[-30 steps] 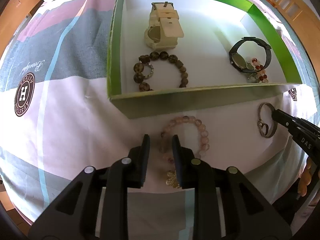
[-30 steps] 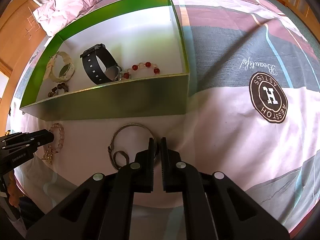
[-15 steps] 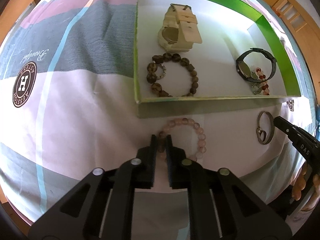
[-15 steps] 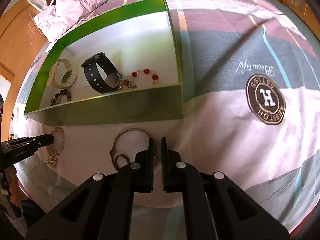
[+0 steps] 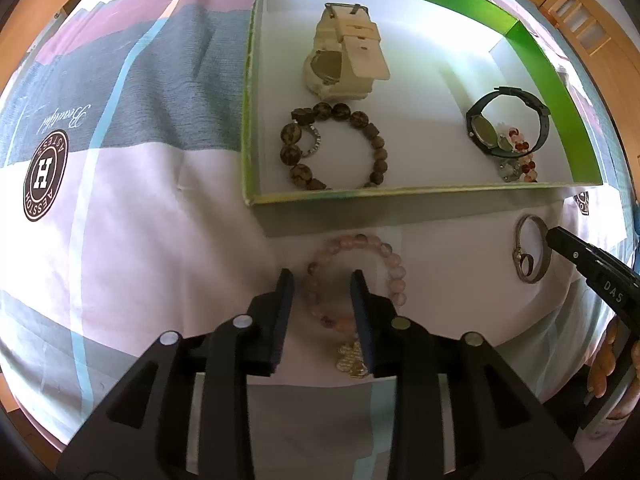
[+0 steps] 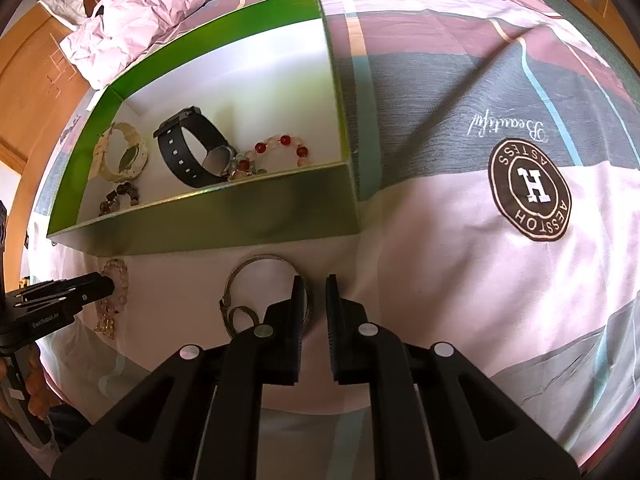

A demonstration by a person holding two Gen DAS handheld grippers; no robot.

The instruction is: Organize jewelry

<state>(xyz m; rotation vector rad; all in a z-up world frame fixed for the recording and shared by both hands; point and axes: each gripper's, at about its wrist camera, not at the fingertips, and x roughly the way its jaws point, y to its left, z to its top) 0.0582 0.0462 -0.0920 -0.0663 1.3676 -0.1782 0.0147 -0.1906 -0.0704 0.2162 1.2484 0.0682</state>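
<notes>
My left gripper (image 5: 322, 290) is opening, its fingers straddling the pink bead bracelet (image 5: 356, 276) on the bed, just before the green box (image 5: 400, 208); my right gripper (image 6: 311, 300) is parting slightly over the metal bangle's (image 6: 256, 264) rim, not pinching it.

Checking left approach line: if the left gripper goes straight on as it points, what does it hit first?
Likely the pink bead bracelet: the left gripper, jaws opening, straddles its near-left beads. Depth unclear; the bedsheet lies right under.
</notes>
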